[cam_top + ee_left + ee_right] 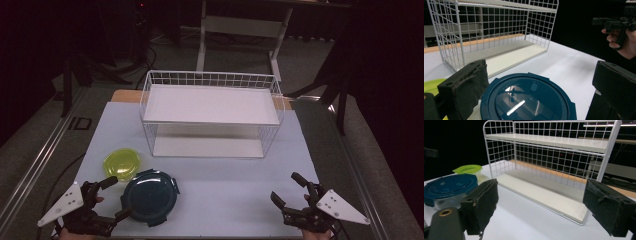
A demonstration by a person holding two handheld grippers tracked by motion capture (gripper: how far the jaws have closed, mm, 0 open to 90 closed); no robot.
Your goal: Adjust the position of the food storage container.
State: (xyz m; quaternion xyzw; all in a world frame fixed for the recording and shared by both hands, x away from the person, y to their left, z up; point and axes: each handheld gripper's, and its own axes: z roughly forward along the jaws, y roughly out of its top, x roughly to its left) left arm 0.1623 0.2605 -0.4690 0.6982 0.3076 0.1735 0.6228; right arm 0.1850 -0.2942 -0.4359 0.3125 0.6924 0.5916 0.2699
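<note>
A round container with a dark blue lid [150, 196] [526, 100] [447, 186] sits near the table's front left. Behind it to the left stands a smaller container with a yellow-green lid [122, 163] [467, 169]. My left gripper [115, 197] [539, 92] is open, its jaws spread on either side of the blue lid's near edge without touching it. My right gripper [289, 190] [541, 205] is open at the front right, nothing between its jaws, and faces the white wire rack [210, 120] [554, 142]. The right gripper [616, 23] appears far off in the left gripper view.
The two-tier white wire rack [491, 30] stands at the middle back of the white table [225, 185]. Beyond the table are a dark floor, stand legs and a white frame [240, 30]. Open table surface lies between the two grippers.
</note>
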